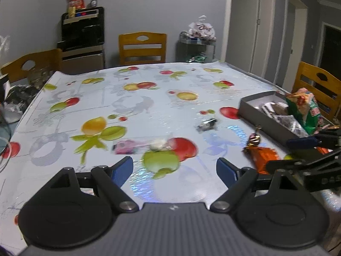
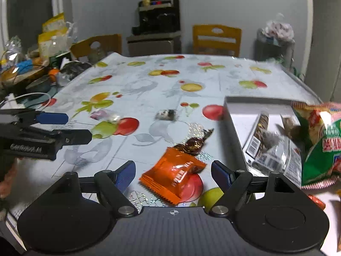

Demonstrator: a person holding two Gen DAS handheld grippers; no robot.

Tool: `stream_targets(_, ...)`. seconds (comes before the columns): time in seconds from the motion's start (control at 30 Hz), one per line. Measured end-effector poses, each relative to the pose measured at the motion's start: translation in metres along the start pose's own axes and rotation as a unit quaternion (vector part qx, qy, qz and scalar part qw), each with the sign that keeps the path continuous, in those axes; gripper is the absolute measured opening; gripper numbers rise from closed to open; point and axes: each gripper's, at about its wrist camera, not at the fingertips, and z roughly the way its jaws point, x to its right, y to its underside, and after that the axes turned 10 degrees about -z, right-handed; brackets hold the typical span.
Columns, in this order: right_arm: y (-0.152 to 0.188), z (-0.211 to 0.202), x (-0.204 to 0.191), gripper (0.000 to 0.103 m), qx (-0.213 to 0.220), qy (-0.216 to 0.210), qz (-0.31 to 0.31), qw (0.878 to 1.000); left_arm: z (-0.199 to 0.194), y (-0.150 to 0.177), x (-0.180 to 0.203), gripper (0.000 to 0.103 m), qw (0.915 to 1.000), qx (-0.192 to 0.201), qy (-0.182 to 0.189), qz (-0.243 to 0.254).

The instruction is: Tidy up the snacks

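Note:
My left gripper [image 1: 174, 169] is open and empty above the fruit-print tablecloth, with a clear pink-and-white snack packet [image 1: 140, 146] just beyond its fingertips. My right gripper [image 2: 173, 171] is open, its fingers either side of an orange snack packet [image 2: 173, 178] lying on the table. A brown foil candy [image 2: 195, 141] lies just past the orange packet. A small black-and-white candy [image 2: 167, 114] lies mid-table. A grey box [image 2: 235, 128] at the right holds several packets and a green chip bag [image 2: 319, 140]. The left gripper shows in the right wrist view [image 2: 64, 125].
Wooden chairs [image 1: 142, 48] stand round the table. Clutter with bags, a cable and bowls [image 2: 32, 70] fills the left edge. A black appliance [image 1: 83, 28] and a glass stand [image 1: 197, 47] are by the far wall. The table edge [image 1: 255, 75] runs at the far right.

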Motion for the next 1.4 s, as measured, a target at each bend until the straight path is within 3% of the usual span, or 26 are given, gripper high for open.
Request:
stream_targets(0.17,0.002,0.010,-0.006,0.076,0.003,-0.006,-0.002,1.000,0.007,-0.012,0.038,0.086,0.9988,0.015,0.028,0.038)
stream_targets(0.27,0.005,0.020,-0.006,0.059,-0.011,0.002,-0.001,1.000,0.013,-0.018,0.063,0.086,0.9958,0.026,0.046,0.075)
stream_targets(0.43,0.013,0.011,0.000,0.055,-0.005,-0.006,0.001,1.000,0.027,-0.023,0.095,0.086,0.9910,0.015,0.073,0.111)
stream_targets(0.6,0.026,-0.006,0.004,0.053,-0.003,-0.027,-0.004,1.000,0.053,-0.025,0.103,0.086,0.9921,-0.019,0.097,0.077)
stream_targets(0.77,0.036,-0.019,-0.001,0.052,0.001,-0.037,-0.022,0.999,0.088,-0.026,0.111,0.085,0.9936,-0.054,0.088,0.045)
stream_targets(0.87,0.038,-0.022,0.000,0.053,0.003,-0.044,-0.026,0.999,0.102,-0.026,0.116,0.072,0.9930,-0.072,0.087,0.035)
stream_targets(1.03,0.039,-0.025,0.001,0.054,0.001,-0.053,-0.031,0.998,0.117,-0.023,0.121,0.035,0.9916,-0.090,0.089,0.027)
stream_targets(1.13,0.039,-0.026,0.000,0.056,0.001,-0.057,-0.028,0.998,0.116,-0.022,0.117,0.024,0.9919,-0.088,0.088,0.024)
stream_targets(1.4,0.036,-0.027,-0.007,0.075,0.007,-0.061,-0.034,0.998,0.088,-0.016,0.091,0.021,0.9940,-0.079,0.072,0.025)
